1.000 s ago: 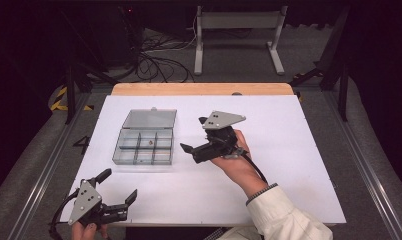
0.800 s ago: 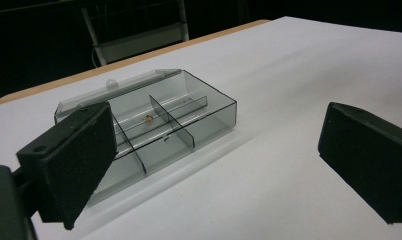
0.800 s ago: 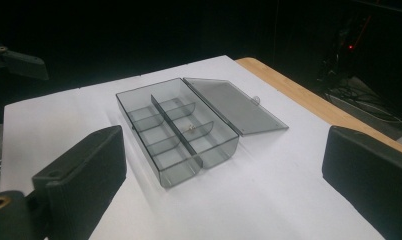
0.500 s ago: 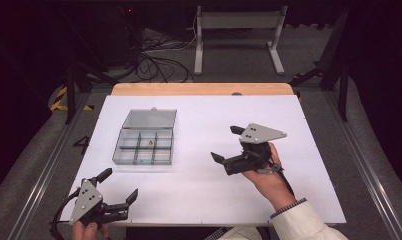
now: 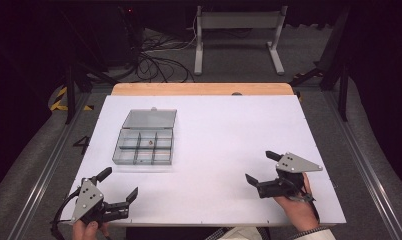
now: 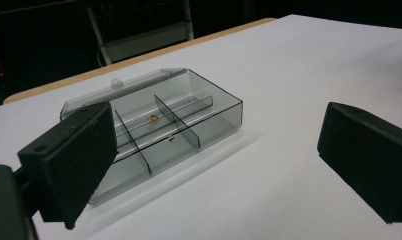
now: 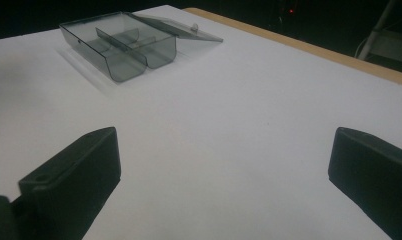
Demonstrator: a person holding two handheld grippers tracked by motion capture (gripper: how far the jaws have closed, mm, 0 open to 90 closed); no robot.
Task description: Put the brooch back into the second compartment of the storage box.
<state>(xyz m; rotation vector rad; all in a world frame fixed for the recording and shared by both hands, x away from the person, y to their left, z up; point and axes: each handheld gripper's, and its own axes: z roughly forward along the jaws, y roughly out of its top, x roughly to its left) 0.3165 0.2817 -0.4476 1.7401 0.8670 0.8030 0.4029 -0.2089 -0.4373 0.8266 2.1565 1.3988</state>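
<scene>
A: Where is the right hand-held gripper [image 5: 259, 167] compared with a moment ago?

B: A second back it hovered just right of the clear smoky-grey plastic compartment box [image 5: 145, 145]. Half a second back it was farther right. Now it sits well to the right of the box and nearer the person's edge of the white counter [image 5: 229, 130], jaws spread wide with nothing between them.

A: And the left hand-held gripper [image 5: 120, 184]?

B: It has not shifted: just in front of the box at the near left corner, jaws apart and empty.

A: The box itself?

B: Same spot, left of the counter's middle, its lid [image 5: 150, 119] folded open behind it. A small brownish speck [image 6: 153, 118] lies in one of the back compartments; I cannot tell what it is.

A: Behind the box?

B: A strip of bare wood [image 5: 204, 89] along the counter's far edge, then a dark floor with tangled black cables [image 5: 156, 57].
</scene>
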